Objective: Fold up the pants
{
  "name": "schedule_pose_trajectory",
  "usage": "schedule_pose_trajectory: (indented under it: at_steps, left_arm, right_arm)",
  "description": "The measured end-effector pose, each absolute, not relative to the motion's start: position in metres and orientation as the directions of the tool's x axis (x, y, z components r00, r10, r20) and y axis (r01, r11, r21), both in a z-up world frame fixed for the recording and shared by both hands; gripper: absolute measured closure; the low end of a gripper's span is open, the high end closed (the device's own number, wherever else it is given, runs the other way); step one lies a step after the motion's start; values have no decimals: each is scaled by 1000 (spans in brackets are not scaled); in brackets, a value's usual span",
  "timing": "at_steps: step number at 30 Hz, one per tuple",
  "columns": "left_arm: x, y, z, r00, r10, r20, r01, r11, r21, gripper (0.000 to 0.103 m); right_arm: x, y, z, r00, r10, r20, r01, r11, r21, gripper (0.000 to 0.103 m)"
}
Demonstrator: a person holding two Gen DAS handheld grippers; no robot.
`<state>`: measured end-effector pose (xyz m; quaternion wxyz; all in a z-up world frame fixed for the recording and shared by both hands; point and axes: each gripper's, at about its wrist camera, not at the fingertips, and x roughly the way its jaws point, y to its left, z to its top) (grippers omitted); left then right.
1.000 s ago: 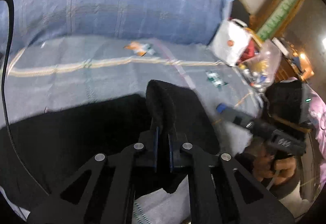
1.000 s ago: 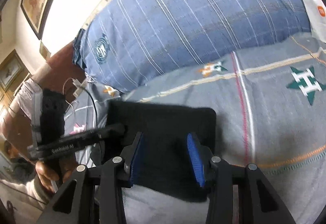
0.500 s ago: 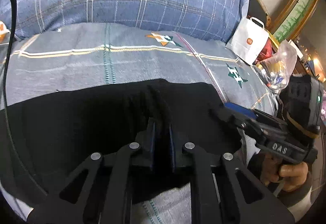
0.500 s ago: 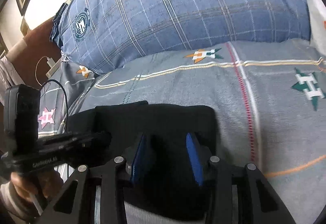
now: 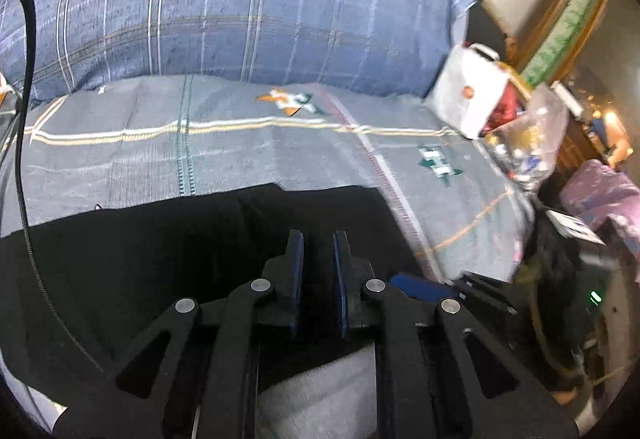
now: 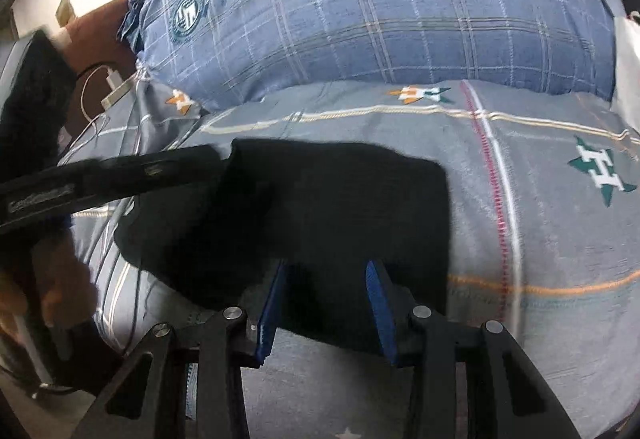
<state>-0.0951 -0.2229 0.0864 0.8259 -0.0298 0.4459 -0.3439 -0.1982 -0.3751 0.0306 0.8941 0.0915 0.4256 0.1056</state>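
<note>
Left wrist view shows the black pants (image 5: pixel 192 263) lying folded near the bed's (image 5: pixel 240 159) front edge, long axis running along it, both the left gripper (image 5: pixel 318 239) and right gripper (image 6: pixel 326 271) parted and empty above it, suggesting a completed fold with regrasping next.

Bed (image 6: pixel 540 239) w/ grey sheet, star motifs, cream & red stripe lines. Black pants (image 6: pixel 320 215) lie folded on it at near-centre, flat, edges roughly square. Big blue plaid pillow (image 6: pixel 380 11) rests on far side, round crest badge at its left end. White paper bag (image 5: pixel 470 95) sits at far right edge, just beside pillow. Clear plastic bag (image 5: pixel 528 143) w/ small items near it, contents blurred.
</note>
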Motion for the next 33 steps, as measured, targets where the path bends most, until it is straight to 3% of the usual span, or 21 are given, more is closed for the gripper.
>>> schedule_pose_trajectory:
  at_steps: [5, 11, 13, 15, 21, 24, 33]
  left_arm:
    - [-78, -221, 54, 365, -557, -746, 476, 800, -365, 91]
    - [-86, -207, 68, 375, -551, -745, 492, 800, -344, 91]
    - [-90, -195, 76, 391, -543, -743, 481, 809, -338, 83]
    - [-94, -186, 82, 417, -527, -741, 461, 825, -327, 63]
    - [-107, -142, 96, 509, -463, -726, 411, 872, -268, 62]
    - [-111, -121, 98, 544, -422, -725, 371, 896, -244, 62]
    - [-116, -76, 95, 578, -345, -740, 264, 937, -230, 62]
  right_arm:
    - [-198, -379, 19, 627, 281, -727, -91, 953, 290, 61]
    - [-196, -372, 37, 613, 260, -746, -118, 964, 238, 61]
    - [-194, -368, 48, 628, 260, -733, -135, 965, 226, 61]
    - [-188, -363, 56, 645, 262, -718, -144, 964, 222, 61]
    - [-156, -341, 42, 616, 240, -750, -137, 971, 198, 61]
    - [-153, -325, 30, 619, 201, -759, -143, 979, 143, 56]
    - [-163, -310, 55, 643, 216, -734, -202, 973, 109, 56]
